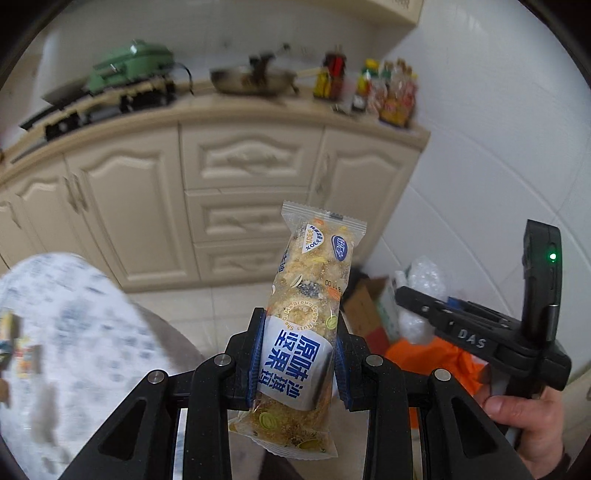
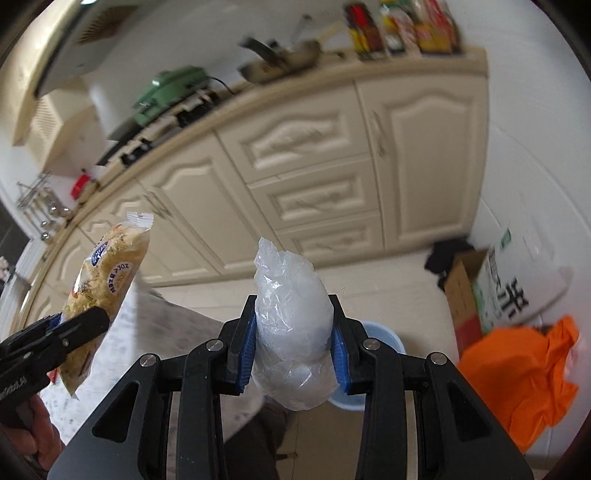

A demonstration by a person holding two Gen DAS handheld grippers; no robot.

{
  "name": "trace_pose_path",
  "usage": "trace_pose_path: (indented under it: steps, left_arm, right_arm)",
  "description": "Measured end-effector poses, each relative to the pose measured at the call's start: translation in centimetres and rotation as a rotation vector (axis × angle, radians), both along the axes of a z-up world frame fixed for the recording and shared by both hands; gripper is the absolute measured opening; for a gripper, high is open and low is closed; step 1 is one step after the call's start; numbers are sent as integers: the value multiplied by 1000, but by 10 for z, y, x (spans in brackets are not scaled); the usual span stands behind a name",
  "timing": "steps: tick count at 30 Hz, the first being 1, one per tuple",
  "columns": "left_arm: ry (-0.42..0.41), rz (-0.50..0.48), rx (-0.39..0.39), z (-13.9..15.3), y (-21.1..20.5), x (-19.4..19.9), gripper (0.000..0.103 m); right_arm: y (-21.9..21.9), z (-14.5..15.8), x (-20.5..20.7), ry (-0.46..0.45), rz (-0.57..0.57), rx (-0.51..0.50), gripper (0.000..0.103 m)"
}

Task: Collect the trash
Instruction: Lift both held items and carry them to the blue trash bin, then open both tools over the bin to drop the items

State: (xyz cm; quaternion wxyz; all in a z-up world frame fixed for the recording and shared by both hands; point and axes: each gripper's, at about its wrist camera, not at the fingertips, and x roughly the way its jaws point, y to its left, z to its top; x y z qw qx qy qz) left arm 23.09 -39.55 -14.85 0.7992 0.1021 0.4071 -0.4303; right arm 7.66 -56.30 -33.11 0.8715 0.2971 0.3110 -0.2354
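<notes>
My left gripper (image 1: pixel 299 363) is closed on a snack bar wrapper (image 1: pixel 308 321), its blue pads (image 1: pixel 256 363) pressing both sides of the packet at the white label with blue Chinese print. The packet stands nearly upright through the centre of the left wrist view, its crimped top edge reaching above the middle of the frame and its lower end hanging below the fingers. In the right wrist view the same wrapper (image 2: pixel 105 291) shows at the left edge, tilted, clamped in the left gripper (image 2: pixel 79 325).

My right gripper (image 2: pixel 293 345) is closed on a crumpled clear plastic bag (image 2: pixel 291 325), a whitish wad squeezed between the blue pads (image 2: pixel 248 350) and bulging above and below them in the centre of that frame. From the left wrist camera the right gripper (image 1: pixel 413 299) sits at the right edge, held by a hand (image 1: pixel 524 417) in the lower right corner, a green light glowing on its body.

Behind the bag, low in the right wrist view, I see part of a light blue bin (image 2: pixel 384 339). An orange plastic bag (image 2: pixel 517 376) lies at lower right, with a cardboard box (image 2: pixel 461 291) and a white sack (image 2: pixel 524 280) above it. Cream kitchen cabinets (image 2: pixel 314 184) fill the middle, and a green appliance (image 2: pixel 166 92), a frying pan (image 2: pixel 280 62) and bottles (image 2: pixel 402 26) sit blurred on the counter along the top
</notes>
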Motion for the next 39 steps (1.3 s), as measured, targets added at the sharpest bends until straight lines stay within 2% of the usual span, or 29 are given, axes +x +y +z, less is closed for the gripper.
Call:
trace_pose_path:
  steps: [9,14,18,19,20,21,22,23,24,25,27,28,30,32,36,39]
  left_arm:
    - [140,-26,147,-68,-87,48,29]
    - [207,-31,211,-109,-148,78,29]
    - [236,-43,253,-133,-176,93,30]
    - [241,-46,266,-137,-179,94,32]
    - [242,-49,279,-142,-185,98,40]
    - [242,-50,287,-146,-191,101,53]
    - [236,-43,292,-148,-195,104,61]
    - [229,-36,294,-148,-195,106,73]
    - [216,-23,293,-147,-197,110,76]
    - [208,-17,295,-147,-196,109,77]
    - [185,4,307,-145,-196,111,86]
    - [170,13,304,-143,-194,111,86]
    - [137,22,296,-133,-189,108,90]
    - [104,30,280,-119,-182,100,93]
    - [44,29,239,-96,-163,82,100]
    - [18,44,197,-78,-147,71,101]
  right_arm:
    - [-41,-75,8,79,-35,120,35]
    - [-57,-103,15,105,-35,169,35]
    - [-66,-120,22,123,-34,193,37]
    - [-69,-124,24,132,-36,198,38]
    - [-71,-127,25,140,-39,201,38]
    - [-73,-131,25,150,-46,204,38]
    - [-76,-135,25,157,-52,213,39]
    - [-78,-139,24,162,-56,223,43]
    - [-79,-141,24,165,-61,228,51]
    - [-79,-143,23,170,-70,230,55]
    - [-80,-145,18,160,-85,241,73]
    - [-79,-144,16,155,-94,248,78]
    - [-77,-141,13,155,-114,244,94]
    - [-73,-136,8,152,-133,237,103]
    - [-61,-122,4,157,-145,218,103]
    - [-48,-106,2,147,-142,202,103]
